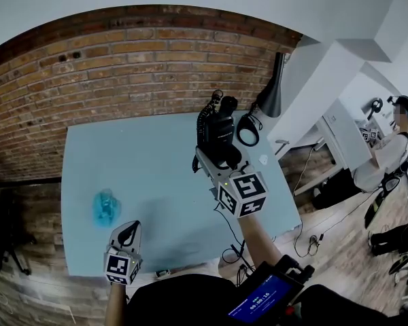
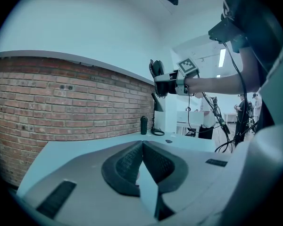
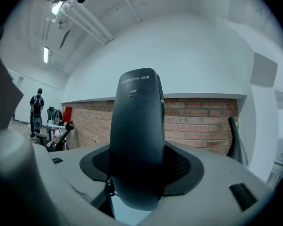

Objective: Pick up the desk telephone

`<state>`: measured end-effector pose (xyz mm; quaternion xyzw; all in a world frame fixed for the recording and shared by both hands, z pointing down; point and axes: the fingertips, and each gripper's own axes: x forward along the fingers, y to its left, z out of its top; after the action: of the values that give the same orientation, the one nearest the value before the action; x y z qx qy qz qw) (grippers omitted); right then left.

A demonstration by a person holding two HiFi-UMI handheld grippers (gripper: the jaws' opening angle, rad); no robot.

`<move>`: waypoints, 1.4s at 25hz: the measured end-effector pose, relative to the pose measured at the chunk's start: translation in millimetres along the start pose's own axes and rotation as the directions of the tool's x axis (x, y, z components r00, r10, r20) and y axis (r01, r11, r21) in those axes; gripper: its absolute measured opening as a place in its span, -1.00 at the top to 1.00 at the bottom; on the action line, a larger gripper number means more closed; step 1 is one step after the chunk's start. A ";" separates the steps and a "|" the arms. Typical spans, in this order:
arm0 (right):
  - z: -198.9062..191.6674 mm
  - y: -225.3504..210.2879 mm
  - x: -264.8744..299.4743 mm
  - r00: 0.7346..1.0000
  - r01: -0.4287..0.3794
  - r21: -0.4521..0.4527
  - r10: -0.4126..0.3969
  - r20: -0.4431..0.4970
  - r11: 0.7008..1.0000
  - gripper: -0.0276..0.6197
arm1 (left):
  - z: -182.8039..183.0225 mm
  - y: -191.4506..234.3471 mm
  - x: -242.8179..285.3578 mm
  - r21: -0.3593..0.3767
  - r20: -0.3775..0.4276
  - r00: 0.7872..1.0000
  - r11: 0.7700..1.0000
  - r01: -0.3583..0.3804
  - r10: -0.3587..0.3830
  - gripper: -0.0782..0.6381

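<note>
Right claw (image 3: 140, 175) clamped on desk telephone (image 3: 136, 140), held clear above tabletop (image 1: 149, 175) (coiled cord (image 1: 202, 119) alongside). Left claw (image 2: 142, 157) closed, empty, by front edge.

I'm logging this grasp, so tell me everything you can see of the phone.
The phone is black, smooth plastic by its look, with small light print near its rounded top. It stands upright in the right gripper, whose jaws press on both its sides. It is held in the air above the pale blue table. A coiled black cord hangs at its side.
</note>
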<state>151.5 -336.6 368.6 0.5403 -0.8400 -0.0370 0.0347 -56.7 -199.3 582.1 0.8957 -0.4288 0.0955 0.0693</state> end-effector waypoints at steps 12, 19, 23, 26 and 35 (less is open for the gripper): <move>20.1 7.3 -4.2 0.999 -0.003 -0.012 0.004 0.041 1.000 0.03 | 15.9 7.3 6.8 0.019 0.043 0.999 1.000 0.001 -0.001 0.70; 31.8 10.0 -8.1 0.997 -0.002 -0.017 0.003 0.072 1.000 0.03 | 24.0 6.0 8.0 0.026 0.058 0.998 1.000 0.005 -0.006 0.70; 35.9 14.8 -9.1 0.995 -0.017 -0.027 0.019 0.098 1.000 0.03 | 28.4 8.6 9.1 0.026 0.066 0.998 1.000 0.001 -0.002 0.70; 38.9 19.8 -9.6 0.991 -0.035 -0.027 0.038 0.126 0.999 0.03 | 33.6 11.6 11.0 0.030 0.073 0.997 1.000 -0.002 0.000 0.70; 35.2 35.6 -10.3 0.984 -0.084 -0.002 0.083 0.155 0.996 0.03 | 50.4 16.7 11.9 0.041 0.108 0.994 0.999 -0.010 0.006 0.70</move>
<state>120.1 -311.7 336.9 0.5001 -0.8621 -0.0756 -0.0304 -56.8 -229.0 536.5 0.8990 -0.4334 0.0563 0.0269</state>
